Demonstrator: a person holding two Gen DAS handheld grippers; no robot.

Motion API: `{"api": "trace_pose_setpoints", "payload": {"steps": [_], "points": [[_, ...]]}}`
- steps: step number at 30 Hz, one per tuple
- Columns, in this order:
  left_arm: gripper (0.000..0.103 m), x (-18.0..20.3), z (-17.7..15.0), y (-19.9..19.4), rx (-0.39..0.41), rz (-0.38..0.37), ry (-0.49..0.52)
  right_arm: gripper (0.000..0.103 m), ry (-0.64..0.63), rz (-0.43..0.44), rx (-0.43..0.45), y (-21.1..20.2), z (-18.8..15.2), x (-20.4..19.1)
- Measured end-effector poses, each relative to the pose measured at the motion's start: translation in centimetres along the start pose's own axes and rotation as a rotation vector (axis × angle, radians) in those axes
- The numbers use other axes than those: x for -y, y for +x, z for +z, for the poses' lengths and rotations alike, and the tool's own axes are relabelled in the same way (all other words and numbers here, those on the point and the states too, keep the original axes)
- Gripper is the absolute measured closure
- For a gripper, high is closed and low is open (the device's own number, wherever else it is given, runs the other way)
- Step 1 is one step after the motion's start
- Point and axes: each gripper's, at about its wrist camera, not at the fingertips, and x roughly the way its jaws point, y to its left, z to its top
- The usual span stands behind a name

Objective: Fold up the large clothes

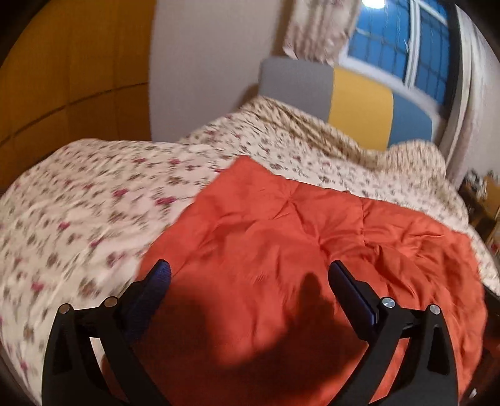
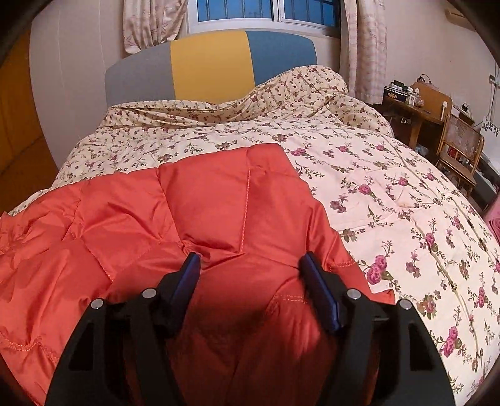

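While both jaws gape, the orange jacket (image 1: 281, 250) (image 2: 187, 212) lies spread beneath them.

The left claw (image 1: 248, 273) hangs over an orange quilted jacket (image 1: 297, 250) with its two blue-padded fingers (image 1: 161, 274) spread wide apart and nothing between them — only the claw's own dark shadow falls on the fabric below. The jacket lies rumpled on a bed covered by a cream floral quilt (image 1: 93, 200), which shows blurred on the left and bunches up toward the far side. Behind the bed stands a headboard (image 1: 359, 103) in grey, yellow and blue panels. Above it a window (image 1: 403, 43) shows deep blue — a patterned curtain (image 1: 315, 28) hangs beside it. A yellow-brown wooden panel (image 1: 72, 71) fills the far left.
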Motion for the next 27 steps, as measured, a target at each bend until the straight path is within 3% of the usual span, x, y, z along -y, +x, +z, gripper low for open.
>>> {"api": "trace_pose_setpoints", "payload": {"steps": [5,10,12,18,27], "points": [[0.003,-3.1,-2.2,-2.9,0.003,0.036,-0.084,0.031,-0.005,0.015,-0.005,-0.7,0.1,-0.2],[0.003,-5.9,-3.7,-3.6,-0.067,0.042,-0.194,0.025,-0.031,0.029,0.004,-2.5,-0.2,-0.9],[0.003,-6.5,-4.4,-4.1,-0.076,0.021,-0.236,0.025,-0.035,0.049,0.011,-3.6,-0.6,-1.2],[0.003,-6.6,-6.5,-5.5,-0.128,-0.163,-0.356,0.025,-0.031,0.108,0.023,-6.5,-1.7,-2.2],[0.004,-4.2,-8.1,-6.1,-0.173,-0.261,-0.333,0.025,-0.003,0.223,0.019,-11.2,-4.4,-3.8]]}}
